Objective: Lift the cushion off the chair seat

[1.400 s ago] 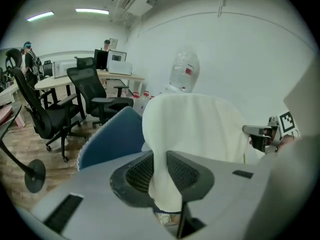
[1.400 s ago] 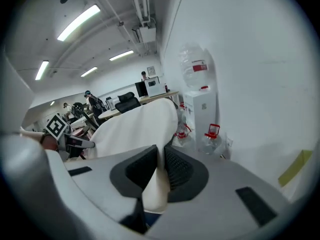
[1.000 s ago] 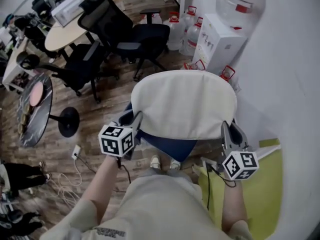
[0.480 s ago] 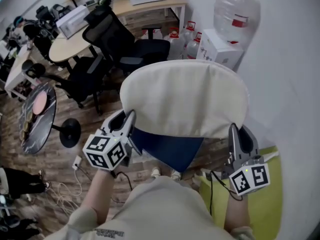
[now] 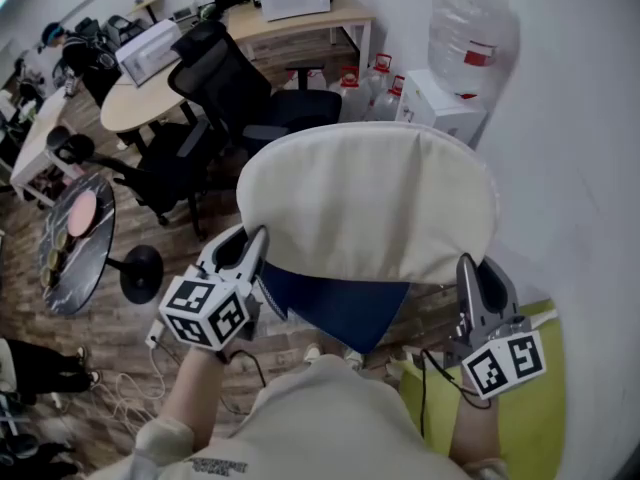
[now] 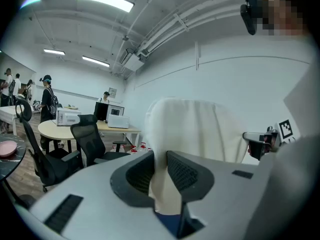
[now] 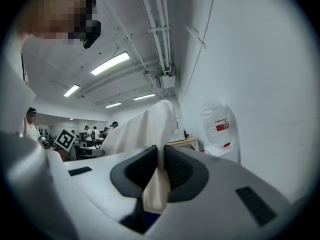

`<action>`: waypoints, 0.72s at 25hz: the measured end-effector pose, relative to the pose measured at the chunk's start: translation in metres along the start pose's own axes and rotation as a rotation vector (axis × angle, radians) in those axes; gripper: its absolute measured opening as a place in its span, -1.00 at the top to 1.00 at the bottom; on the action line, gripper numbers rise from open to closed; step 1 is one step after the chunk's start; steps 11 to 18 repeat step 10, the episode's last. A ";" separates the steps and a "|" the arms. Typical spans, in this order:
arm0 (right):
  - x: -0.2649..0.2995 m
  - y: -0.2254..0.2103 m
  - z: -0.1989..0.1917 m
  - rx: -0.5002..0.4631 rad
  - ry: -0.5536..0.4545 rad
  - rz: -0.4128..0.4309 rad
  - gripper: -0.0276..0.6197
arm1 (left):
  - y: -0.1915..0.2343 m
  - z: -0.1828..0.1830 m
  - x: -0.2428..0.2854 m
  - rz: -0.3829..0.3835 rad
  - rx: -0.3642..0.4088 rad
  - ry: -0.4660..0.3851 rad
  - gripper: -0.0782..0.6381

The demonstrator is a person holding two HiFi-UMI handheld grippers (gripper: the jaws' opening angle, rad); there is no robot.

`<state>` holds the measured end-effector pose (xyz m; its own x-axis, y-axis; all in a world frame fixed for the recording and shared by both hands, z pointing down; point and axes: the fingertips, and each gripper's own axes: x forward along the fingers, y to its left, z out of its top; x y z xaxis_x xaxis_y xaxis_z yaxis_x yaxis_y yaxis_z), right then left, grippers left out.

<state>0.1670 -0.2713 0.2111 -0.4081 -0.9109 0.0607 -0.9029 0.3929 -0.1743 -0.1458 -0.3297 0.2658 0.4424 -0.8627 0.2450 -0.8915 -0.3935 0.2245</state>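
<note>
1. The cushion (image 5: 368, 203) is cream and broad with a rounded far edge. It hangs in the air in front of the person, held at its two near corners.
2. A dark blue layer (image 5: 340, 308) shows under its near edge, sagging to a point between the grippers.
3. The left gripper (image 5: 252, 248) holds the near left corner. In the left gripper view its jaws are clamped on a fold of the cream cloth (image 6: 165, 184), with a bit of blue below the fold.
4. The right gripper (image 5: 470, 273) holds the near right corner. In the right gripper view its jaws are clamped on a thin cream fold (image 7: 156, 186).
5. Both grippers point away from the person, roughly level, with their marker cubes nearest the camera.
6. The person's beige shirt (image 5: 320, 423) fills the bottom of the head view.
7. Wood floor (image 5: 110, 358) shows below and left of the cushion, with white cables (image 5: 140, 368) lying on it.
8. A yellow-green surface (image 5: 535, 398) lies under the right gripper, against the white wall (image 5: 590, 168).
9. Beyond the cushion stands a white dispenser (image 5: 440, 108) with a water bottle (image 5: 472, 28) on top. Spare jugs (image 5: 375, 78) stand just beside it.
10. To the far left are black chairs (image 5: 235, 83) around a round counter (image 5: 135, 103), and nearer is a small dark table (image 5: 75, 233).
</note>
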 end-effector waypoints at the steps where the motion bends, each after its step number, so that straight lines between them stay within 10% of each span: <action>1: 0.000 0.001 0.001 -0.002 -0.001 -0.001 0.72 | 0.000 0.002 -0.001 -0.004 -0.001 -0.002 0.52; 18: 0.005 0.005 0.001 -0.033 -0.006 -0.029 0.72 | 0.000 0.008 -0.001 -0.029 -0.003 -0.015 0.52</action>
